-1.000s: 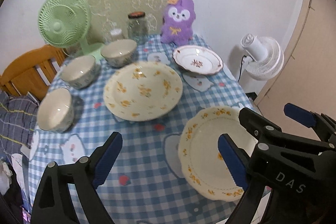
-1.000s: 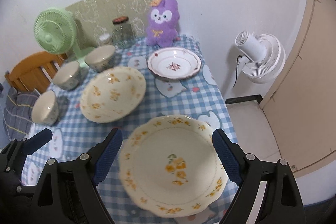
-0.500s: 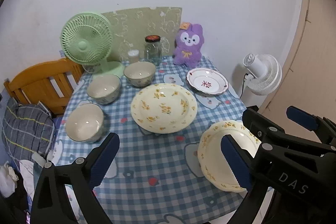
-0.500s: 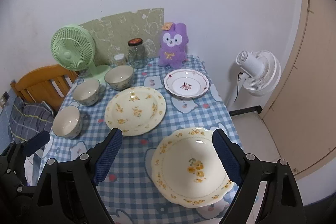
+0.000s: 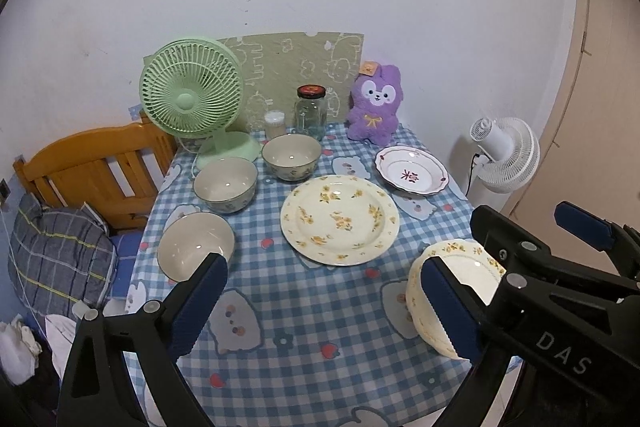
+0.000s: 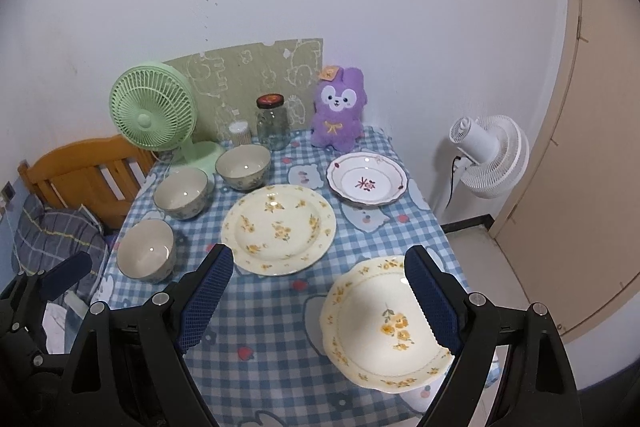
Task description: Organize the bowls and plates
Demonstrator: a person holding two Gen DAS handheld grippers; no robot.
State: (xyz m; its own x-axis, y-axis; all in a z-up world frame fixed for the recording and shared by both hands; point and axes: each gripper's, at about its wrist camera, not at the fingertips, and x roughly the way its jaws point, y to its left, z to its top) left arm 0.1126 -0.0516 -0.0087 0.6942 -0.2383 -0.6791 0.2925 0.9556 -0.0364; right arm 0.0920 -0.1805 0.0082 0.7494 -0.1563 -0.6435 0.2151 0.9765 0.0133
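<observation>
Both wrist views high, angled down over table (image 5: pixel 280 307), left view left; tabletop shared.

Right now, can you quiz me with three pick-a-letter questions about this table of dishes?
1. Where does the purple plush bunny sit?
A. at the table's far edge by the wall
B. inside a bowl
C. on the floor

2. How many round ceramic bowls stand on the blue checked tablecloth?
A. one
B. three
C. five

3. How are the right tongs?
A. shut on a plate
B. shut on a jar
C. open, holding nothing

Answers: 1 A, it sits beside the glass jar; 2 B, three stand in a row along the left; 3 C, the blue pads stand wide apart.
</observation>
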